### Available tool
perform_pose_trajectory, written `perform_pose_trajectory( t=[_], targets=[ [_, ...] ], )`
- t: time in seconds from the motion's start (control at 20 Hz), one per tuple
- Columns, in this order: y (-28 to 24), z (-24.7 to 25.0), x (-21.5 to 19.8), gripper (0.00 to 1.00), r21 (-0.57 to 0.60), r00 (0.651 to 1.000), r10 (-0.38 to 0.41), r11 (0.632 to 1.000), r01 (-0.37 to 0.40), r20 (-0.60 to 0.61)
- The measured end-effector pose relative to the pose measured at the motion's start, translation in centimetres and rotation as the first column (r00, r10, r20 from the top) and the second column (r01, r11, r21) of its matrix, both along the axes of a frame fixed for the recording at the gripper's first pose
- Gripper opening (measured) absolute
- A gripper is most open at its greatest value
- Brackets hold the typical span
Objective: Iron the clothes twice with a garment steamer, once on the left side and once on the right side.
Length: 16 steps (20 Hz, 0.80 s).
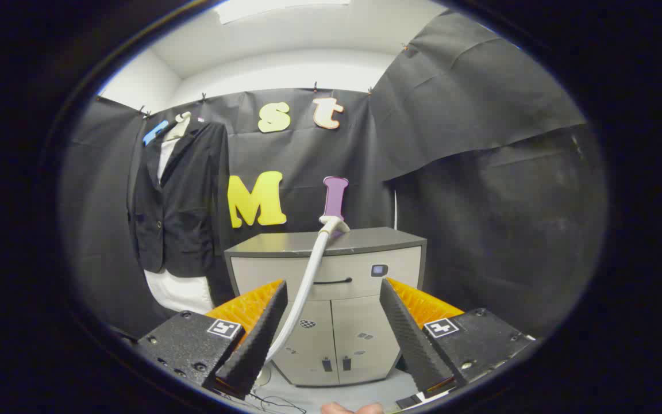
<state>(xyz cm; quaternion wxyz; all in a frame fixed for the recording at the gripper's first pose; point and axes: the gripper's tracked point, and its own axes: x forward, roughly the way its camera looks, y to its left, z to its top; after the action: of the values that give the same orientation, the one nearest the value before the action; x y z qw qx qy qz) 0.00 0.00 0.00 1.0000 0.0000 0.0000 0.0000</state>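
I count one dark jacket (179, 201) hanging on the wall, over one white shirt (179, 290). One steamer head (334, 221) rests on one cabinet (331, 299), with one pale hose (302, 293) running down from it. The cabinet has one drawer (331, 276) and two doors below (337, 339). My one pair of tongs (331, 339) has two fingers (253, 342), spread wide apart with nothing gripped.

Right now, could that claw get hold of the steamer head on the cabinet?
Probably yes. The claw is open and aimed at the cabinet, with only the hose between it and the steamer head beyond the fingers.
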Motion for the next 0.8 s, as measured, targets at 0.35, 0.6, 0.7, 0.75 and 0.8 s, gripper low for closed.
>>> perform_pose_trajectory(
  t=[0.35, 0.6, 0.7, 0.75, 0.8],
  targets=[
    [0.0, -0.2, 1.2, 1.0, 0.004, 1.0, 0.018, 1.0, -0.018, -0.012],
    [0.1, -0.4, 1.7, 1.0, 0.004, 0.999, 0.032, 0.999, -0.032, -0.02],
    [0.1, -0.4, 1.7, 1.0, 0.003, 0.999, 0.038, 0.999, -0.038, -0.021],
    [0.2, -0.5, 1.7, 1.0, 0.002, 0.999, 0.041, 0.999, -0.041, -0.026],
    [0.2, -0.7, 1.8, 1.0, -0.001, 0.999, 0.043, 0.999, -0.043, -0.032]
  ],
)
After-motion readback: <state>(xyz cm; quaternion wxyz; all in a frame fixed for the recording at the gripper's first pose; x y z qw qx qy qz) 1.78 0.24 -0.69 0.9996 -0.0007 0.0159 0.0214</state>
